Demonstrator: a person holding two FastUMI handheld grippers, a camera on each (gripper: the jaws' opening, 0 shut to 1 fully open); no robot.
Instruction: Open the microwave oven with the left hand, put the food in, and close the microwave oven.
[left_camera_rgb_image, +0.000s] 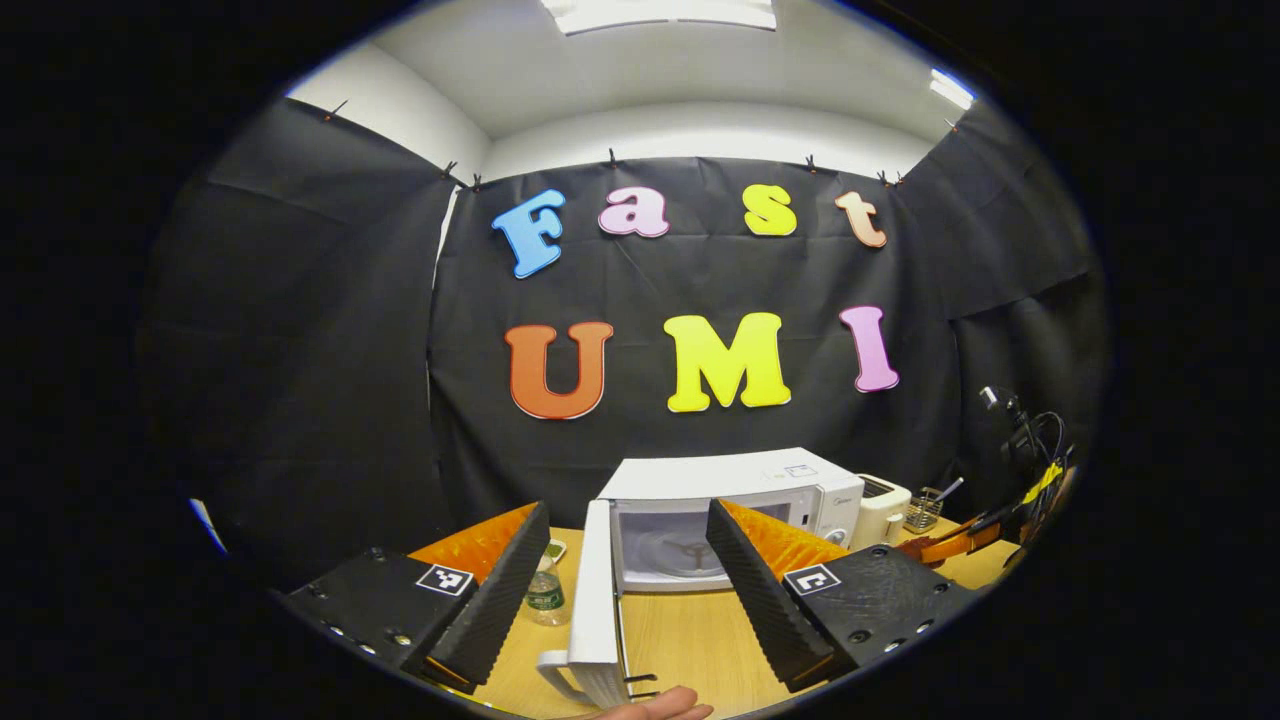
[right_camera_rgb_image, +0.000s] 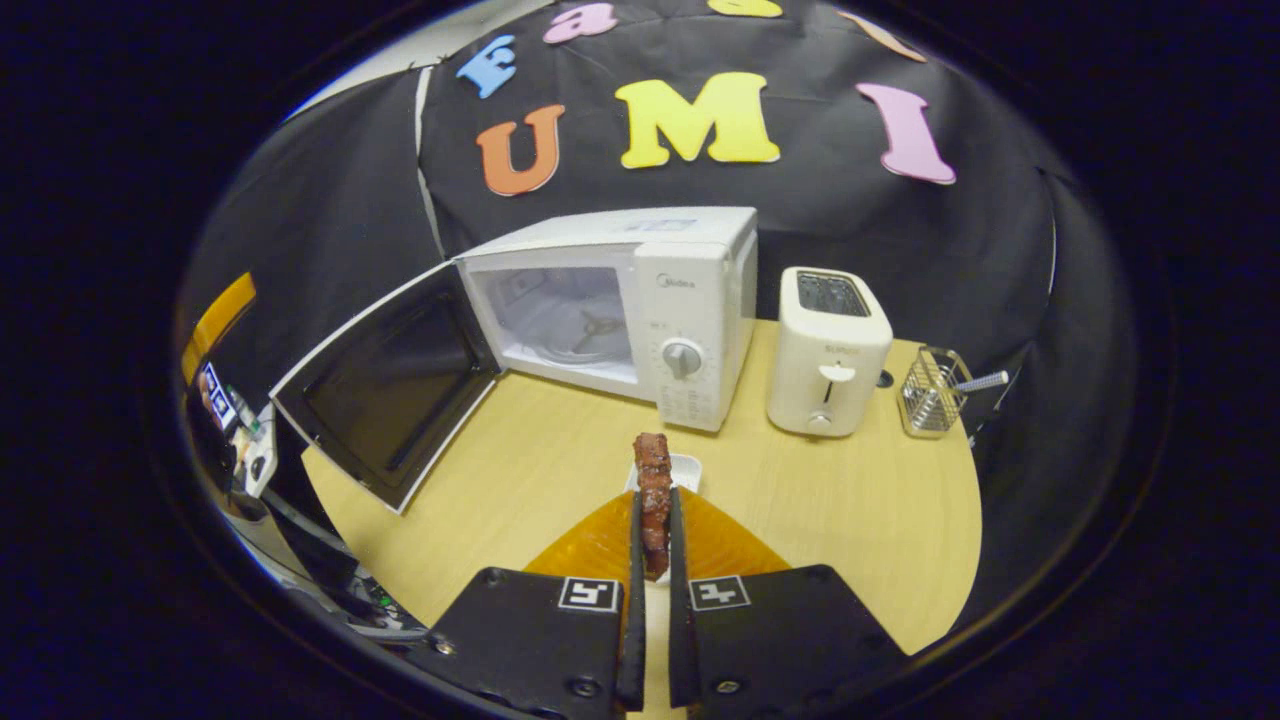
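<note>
The microwave (right_camera_rgb_image: 640, 300) stands on the table (right_camera_rgb_image: 850, 500) with its door (right_camera_rgb_image: 385, 395) swung wide. The right gripper (right_camera_rgb_image: 653, 520) is clenched on the food (right_camera_rgb_image: 654, 490), held above a small white dish (right_camera_rgb_image: 685, 468) in front of the microwave. The left gripper (left_camera_rgb_image: 625, 570) hangs spread apart, holding nothing, just behind the door's edge.

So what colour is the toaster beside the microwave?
White or cream; the toaster shows best in the right gripper view.
</note>
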